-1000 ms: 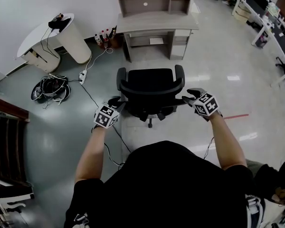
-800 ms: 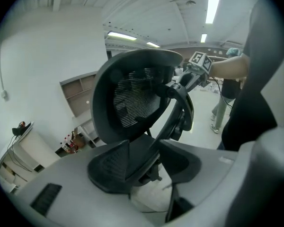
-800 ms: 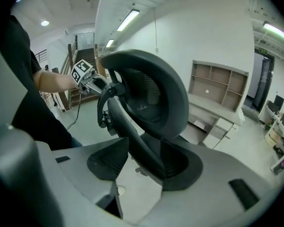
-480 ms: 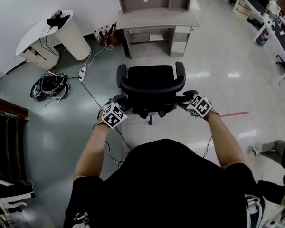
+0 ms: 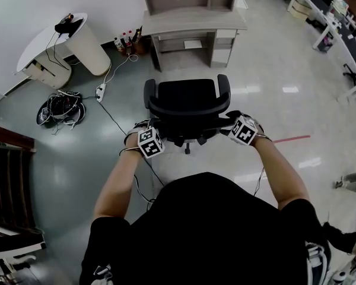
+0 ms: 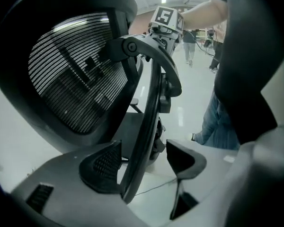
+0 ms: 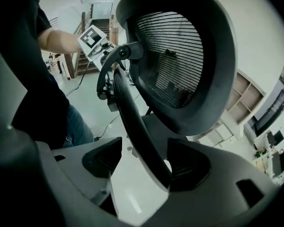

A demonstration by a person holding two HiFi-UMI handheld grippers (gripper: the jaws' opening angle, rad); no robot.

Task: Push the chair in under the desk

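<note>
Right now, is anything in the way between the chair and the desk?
No, nothing visible. The floor between the chair and the desk looks bare. The power strip lies off to the left.

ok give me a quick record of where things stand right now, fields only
chair: out on the floor, facing the desk, not under it
desk: ahead of the chair, by the wall
left claw: open, jaws just been opening, chair's back frame between them, not gripped
right claw: open, jaws just been opening, back frame between them, not gripped
push: not yet done
</note>
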